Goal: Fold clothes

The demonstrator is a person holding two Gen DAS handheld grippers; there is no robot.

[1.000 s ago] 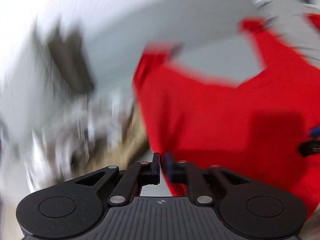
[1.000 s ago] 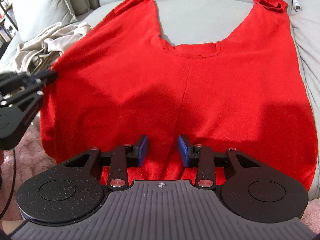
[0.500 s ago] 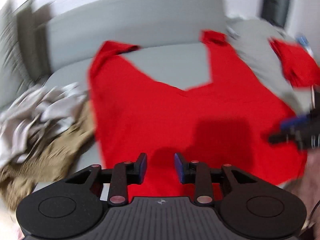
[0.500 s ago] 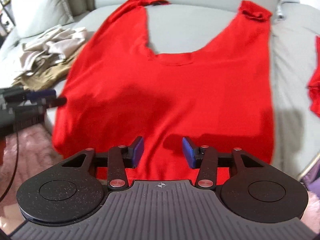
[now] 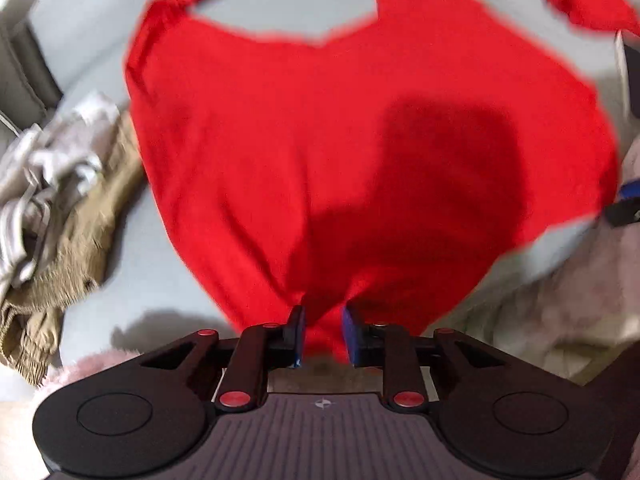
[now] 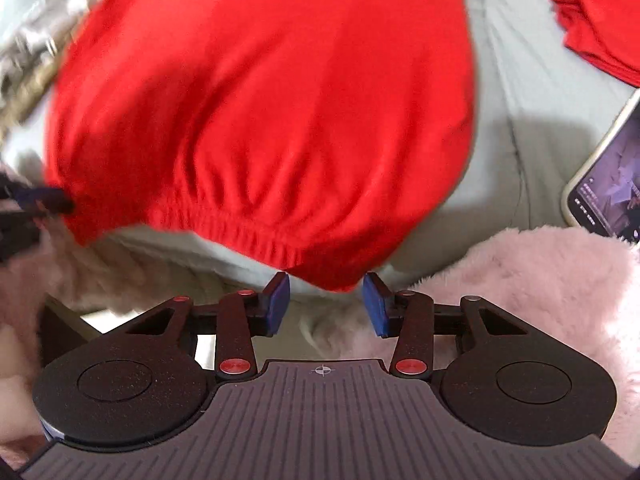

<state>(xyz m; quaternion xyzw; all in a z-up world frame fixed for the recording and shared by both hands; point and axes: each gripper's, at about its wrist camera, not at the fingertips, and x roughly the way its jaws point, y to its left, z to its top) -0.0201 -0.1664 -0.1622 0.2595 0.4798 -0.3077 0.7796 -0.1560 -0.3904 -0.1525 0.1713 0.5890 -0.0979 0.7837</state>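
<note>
Fingers first: the left gripper (image 5: 323,330) has just been opening, and its blue pads (image 5: 299,332) stand a narrow gap apart with the hem of the red garment (image 5: 320,152) bunched between them. Whether the pads actually press on the cloth is hard to tell, since the fabric fills the gap and the view is smeared. Over on the right gripper (image 6: 326,302), the jaws have also just been widening and now stand clearly apart; the elastic waistband corner of that same red garment (image 6: 280,120) hangs just above the gap, touching neither pad as far as the blur allows.

Outward now: the garment lies spread on the grey sofa (image 5: 280,4), its far end cut off by the frame edge. To its left sits a crumpled heap of beige and tan clothes (image 5: 60,200), badly blurred. A second red piece (image 6: 596,20) lies apart on the right, partly cropped. A phone (image 6: 608,168) pokes in at the right edge, only half visible. Pink fluffy fabric (image 6: 540,272) covers the near foreground; what it belongs to cannot be made out.
</note>
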